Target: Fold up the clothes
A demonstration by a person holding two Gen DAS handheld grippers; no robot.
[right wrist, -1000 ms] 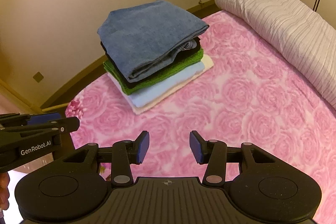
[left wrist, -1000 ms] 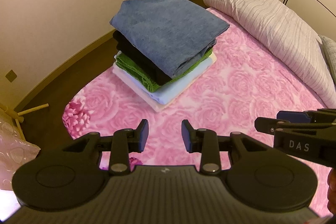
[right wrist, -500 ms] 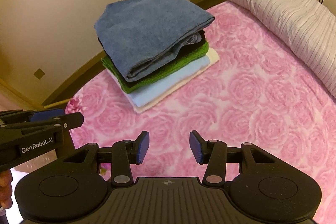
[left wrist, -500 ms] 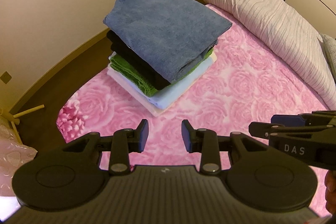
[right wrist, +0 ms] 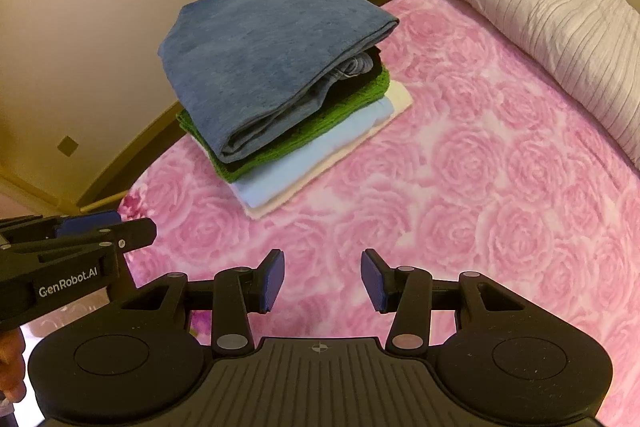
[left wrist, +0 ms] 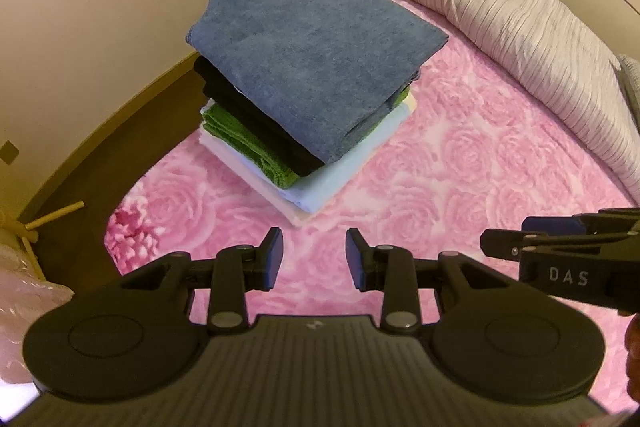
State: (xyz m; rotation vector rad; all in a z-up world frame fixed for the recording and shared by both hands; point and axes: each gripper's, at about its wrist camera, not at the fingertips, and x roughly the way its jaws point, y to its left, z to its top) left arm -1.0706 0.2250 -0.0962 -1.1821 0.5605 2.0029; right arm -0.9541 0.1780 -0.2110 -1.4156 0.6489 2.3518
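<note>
Two grippers hover above a pink rose-patterned blanket point(left wrist: 460, 163), both angled down toward a stack of folded clothes point(left wrist: 316, 99). The left gripper point(left wrist: 314, 258) has its jaws parted with only blanket visible between the blue pads; the right gripper point(right wrist: 322, 281) likewise stands with jaws apart and nothing held. Each lies on the near side of the stack, apart from it, with the right gripper's fingers entering the left wrist view from the right edge. The stack rests on the blanket near its corner, beside the wall: a blue garment point(right wrist: 276, 55) on top, then black point(left wrist: 256, 123), green point(right wrist: 320, 131), light blue point(right wrist: 304, 163) and cream point(right wrist: 280, 205) layers. Beyond the stack, a rumpled grey striped duvet point(left wrist: 532, 39) lies along the blanket's far edge.
</note>
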